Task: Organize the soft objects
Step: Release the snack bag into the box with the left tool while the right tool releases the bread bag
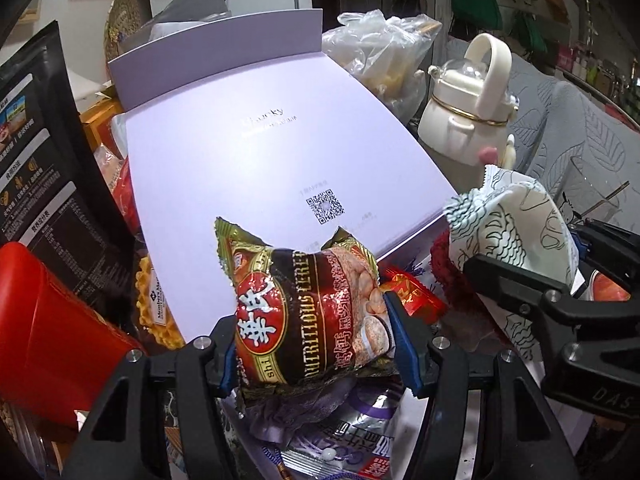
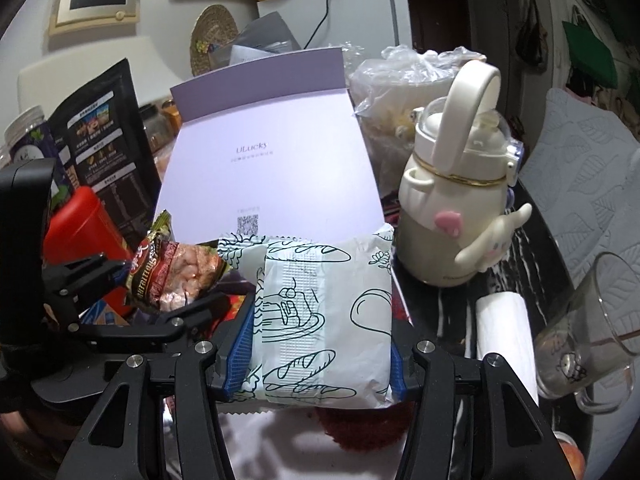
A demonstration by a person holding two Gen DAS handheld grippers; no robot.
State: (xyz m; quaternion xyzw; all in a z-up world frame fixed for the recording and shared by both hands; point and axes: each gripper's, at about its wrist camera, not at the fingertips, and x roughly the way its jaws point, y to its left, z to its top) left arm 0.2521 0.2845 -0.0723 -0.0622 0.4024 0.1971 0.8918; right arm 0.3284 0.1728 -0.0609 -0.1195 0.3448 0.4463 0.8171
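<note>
My left gripper (image 1: 316, 340) is shut on a red-and-brown cereal packet (image 1: 308, 312), held above the near end of an open lilac box (image 1: 248, 148). My right gripper (image 2: 320, 344) is shut on a white bread packet with line drawings (image 2: 324, 320), also over the box's near edge (image 2: 260, 184). The bread packet and right gripper show at the right of the left wrist view (image 1: 516, 232). The cereal packet and left gripper show at the left of the right wrist view (image 2: 176, 276). A silver-purple packet (image 1: 348, 440) lies under the left gripper.
A cream bottle with a loop handle (image 2: 456, 200) stands right of the box, with a glass mug (image 2: 592, 340) and white roll (image 2: 504, 340) nearer. A clear plastic bag (image 2: 400, 92) sits behind. A black pouch (image 2: 104, 152) and red container (image 2: 80, 228) stand left.
</note>
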